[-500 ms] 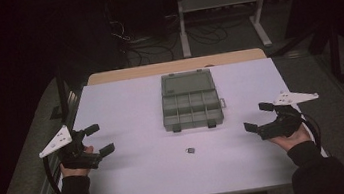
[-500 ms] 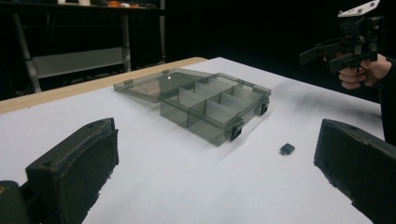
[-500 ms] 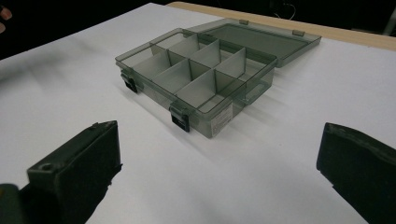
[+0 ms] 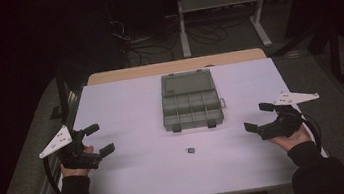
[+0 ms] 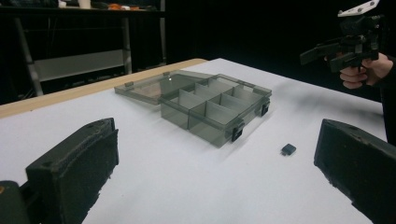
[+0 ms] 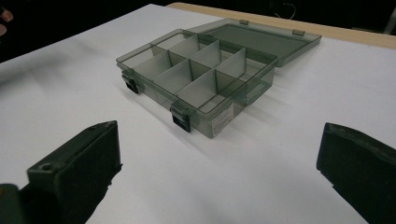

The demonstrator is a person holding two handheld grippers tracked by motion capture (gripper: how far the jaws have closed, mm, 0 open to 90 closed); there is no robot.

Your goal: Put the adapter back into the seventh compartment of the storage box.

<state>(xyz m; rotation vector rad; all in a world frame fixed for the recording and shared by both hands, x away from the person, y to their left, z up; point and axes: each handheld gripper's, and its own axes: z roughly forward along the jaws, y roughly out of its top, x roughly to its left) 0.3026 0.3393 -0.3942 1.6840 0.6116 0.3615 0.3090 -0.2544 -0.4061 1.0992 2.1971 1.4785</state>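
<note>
The small dark square chip (image 4: 189, 150) is lying near the bench's (image 4: 125, 103) front edge, before the open smoky-grey plastic compartment box (image 4: 191, 105). Both the left gripper (image 4: 99, 139) and right gripper (image 4: 259, 116) are hovering wide open, empty (a flat chip risks skidding away when pinched).

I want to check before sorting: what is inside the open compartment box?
The compartments of the box look empty through the dividers. The small dark part lies outside, on the table. Nothing hides the interior.

Open white counter (image 4: 136, 182) lies bare on either side of the central compartment box (image 4: 191, 108), whose lid (image 4: 186, 82) lies flat behind it, and only a small dark part (image 4: 189, 150) interrupts the near strip between the two sides.
</note>
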